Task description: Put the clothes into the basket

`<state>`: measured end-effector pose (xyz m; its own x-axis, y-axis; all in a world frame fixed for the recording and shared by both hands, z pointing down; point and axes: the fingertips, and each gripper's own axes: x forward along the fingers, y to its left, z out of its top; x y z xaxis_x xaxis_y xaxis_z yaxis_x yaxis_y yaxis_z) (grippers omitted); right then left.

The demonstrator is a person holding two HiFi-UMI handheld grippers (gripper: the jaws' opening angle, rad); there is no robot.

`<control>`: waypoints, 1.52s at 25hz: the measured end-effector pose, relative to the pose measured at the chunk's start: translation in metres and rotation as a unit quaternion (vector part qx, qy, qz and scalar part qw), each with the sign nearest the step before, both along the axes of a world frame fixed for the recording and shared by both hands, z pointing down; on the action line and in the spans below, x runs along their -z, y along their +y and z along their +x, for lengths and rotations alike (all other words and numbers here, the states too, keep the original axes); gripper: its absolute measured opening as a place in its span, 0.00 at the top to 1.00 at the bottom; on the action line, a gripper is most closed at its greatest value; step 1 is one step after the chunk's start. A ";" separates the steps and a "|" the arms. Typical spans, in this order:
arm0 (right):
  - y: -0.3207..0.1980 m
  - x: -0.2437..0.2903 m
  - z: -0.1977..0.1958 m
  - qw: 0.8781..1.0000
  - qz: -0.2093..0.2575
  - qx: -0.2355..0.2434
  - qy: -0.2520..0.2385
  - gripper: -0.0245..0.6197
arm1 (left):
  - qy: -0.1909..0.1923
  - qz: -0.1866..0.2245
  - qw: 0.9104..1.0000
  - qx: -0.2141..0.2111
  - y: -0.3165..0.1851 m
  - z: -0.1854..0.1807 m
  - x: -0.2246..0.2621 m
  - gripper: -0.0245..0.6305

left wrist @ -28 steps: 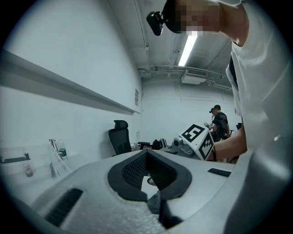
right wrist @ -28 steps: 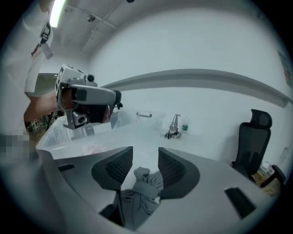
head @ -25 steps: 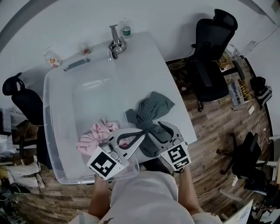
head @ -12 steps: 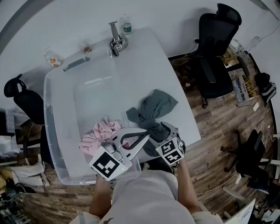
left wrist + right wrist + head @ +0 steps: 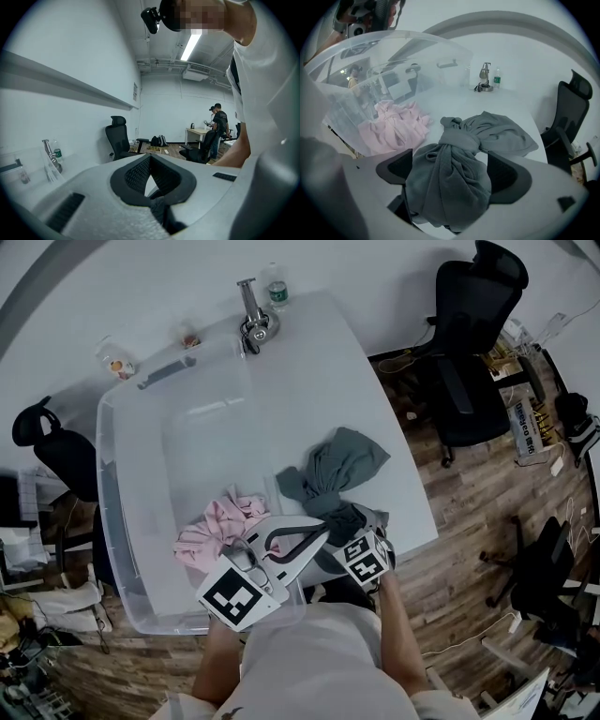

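Observation:
The clear plastic basket (image 5: 103, 484) fills the left half of the white table (image 5: 319, 371); a pink garment (image 5: 220, 526) lies in its near right corner. A knotted grey garment (image 5: 337, 465) lies on the table beside the basket. My right gripper (image 5: 349, 526) is low over its near end. In the right gripper view the right gripper (image 5: 450, 173) has just been opening, and the grey garment (image 5: 454, 168) bulges between the spread pads. The pink garment (image 5: 393, 129) shows through the basket wall (image 5: 370, 61). My left gripper (image 5: 323, 529) is shut and empty above the basket's near corner.
A metal clamp stand (image 5: 253, 320) and a bottle (image 5: 275, 294) stand at the table's far edge. Black office chairs stand right (image 5: 469, 343) and left (image 5: 47, 442) of the table. People (image 5: 218, 126) stand at a far desk.
My right gripper has dropped toward the table and its jaws have spread around the grey garment's near end. The left gripper and both garments have stayed in place.

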<state>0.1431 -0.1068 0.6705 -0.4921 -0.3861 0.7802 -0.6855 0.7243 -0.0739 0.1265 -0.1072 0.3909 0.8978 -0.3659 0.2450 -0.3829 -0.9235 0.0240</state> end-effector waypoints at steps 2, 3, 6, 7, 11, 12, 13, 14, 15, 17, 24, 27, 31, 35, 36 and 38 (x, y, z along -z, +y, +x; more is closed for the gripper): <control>0.000 -0.004 0.000 1.000 -0.001 -0.001 0.000 0.21 | -0.001 -0.002 1.000 0.000 0.000 0.001 0.000 0.96; 0.000 -0.007 -0.001 1.000 -0.001 -0.001 -0.001 0.20 | -0.002 -0.003 1.000 0.000 0.000 0.001 -0.001 0.96; 0.002 -0.015 -0.002 1.000 -0.007 0.001 0.003 0.18 | -0.007 -0.007 1.000 -0.001 0.000 0.002 -0.002 0.96; 0.002 -0.019 -0.002 1.000 -0.009 0.002 0.006 0.17 | -0.008 -0.008 1.000 -0.002 0.001 0.002 -0.003 0.96; 0.005 -0.036 -0.002 1.000 -0.019 0.005 0.014 0.16 | -0.018 -0.009 1.000 -0.006 0.001 0.004 -0.008 0.96; 0.005 -0.040 -0.001 1.000 -0.019 0.006 0.017 0.16 | -0.022 -0.009 1.000 -0.008 0.002 0.004 -0.010 0.96; 0.006 -0.044 -0.001 1.000 -0.017 0.008 0.020 0.16 | -0.026 -0.008 1.000 -0.012 0.003 0.005 -0.012 0.96; 0.005 -0.047 -0.001 1.000 -0.015 0.009 0.025 0.16 | -0.029 -0.005 0.999 -0.016 0.004 0.005 -0.014 0.96; 0.005 -0.050 -0.001 0.999 -0.013 0.011 0.031 0.16 | -0.032 -0.003 0.999 -0.019 0.004 0.005 -0.014 0.96; 0.003 -0.055 0.000 0.999 -0.008 0.013 0.042 0.16 | -0.028 -0.010 0.999 -0.014 0.003 0.005 -0.014 0.96; 0.003 -0.064 0.000 0.998 -0.021 0.016 0.054 0.25 | -0.034 -0.002 0.999 -0.024 0.004 0.005 -0.016 0.96; 0.004 -0.064 0.001 0.998 -0.031 0.021 0.053 0.34 | -0.031 -0.006 0.999 -0.019 0.005 0.006 -0.016 0.96; 0.002 -0.060 0.004 0.998 -0.039 0.016 0.050 0.51 | -0.025 -0.014 1.000 -0.010 0.004 0.004 -0.015 0.96; 0.002 -0.055 0.005 0.998 -0.044 0.011 0.047 0.59 | -0.020 -0.014 1.000 -0.006 0.005 0.000 -0.013 0.96; 0.003 -0.053 0.006 0.998 -0.046 0.010 0.045 0.60 | -0.020 -0.012 1.000 -0.006 0.006 0.000 -0.013 0.96; 0.003 -0.049 0.006 0.998 -0.048 0.006 0.039 0.63 | -0.025 -0.004 1.000 -0.010 0.007 -0.001 -0.012 0.96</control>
<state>0.1496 -0.1040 0.7195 -0.4317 -0.3016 0.8501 -0.6834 0.7244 -0.0900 0.1250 -0.1005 0.4033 0.8916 -0.3460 0.2921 -0.3655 -0.9307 0.0131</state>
